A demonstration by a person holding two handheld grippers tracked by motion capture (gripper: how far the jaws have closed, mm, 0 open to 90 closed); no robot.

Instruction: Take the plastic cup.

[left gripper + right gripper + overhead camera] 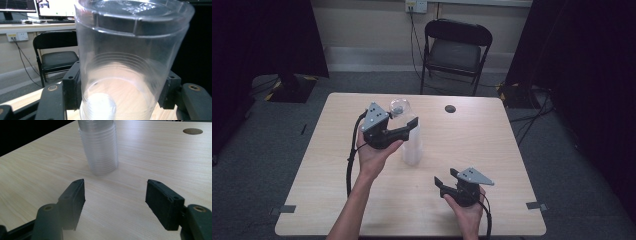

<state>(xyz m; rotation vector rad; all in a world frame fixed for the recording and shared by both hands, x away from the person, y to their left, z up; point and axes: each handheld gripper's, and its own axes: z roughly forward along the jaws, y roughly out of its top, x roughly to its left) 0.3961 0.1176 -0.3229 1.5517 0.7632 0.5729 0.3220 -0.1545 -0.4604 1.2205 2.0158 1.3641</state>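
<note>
While no print or label can be read on anything here, the rest follows.
Writing: none legible on the cups; the screens behind the table in the left gripper view are too small to read.
Cup stack [412, 145]: clear plastic cups nested upright on the wooden table [492, 150], near its middle; ribbed rims show one above another in the right gripper view [100, 150].
Top cup [130, 62]: clear, upright, uppermost over the stack; through its wall the wood grain and a pale round shape show, otherwise nothing inside.
Left gripper [404, 122]: jaws clamped on the top cup, one pad on each side of its wall.
Right gripper [446, 177]: jaws wide apart with bare table between them, resting low near the front edge, well apart from the stack.
Hole [450, 108]: dark round opening in the tabletop beyond the stack.
Chair [456, 50]: black folding chair behind the table.
</note>
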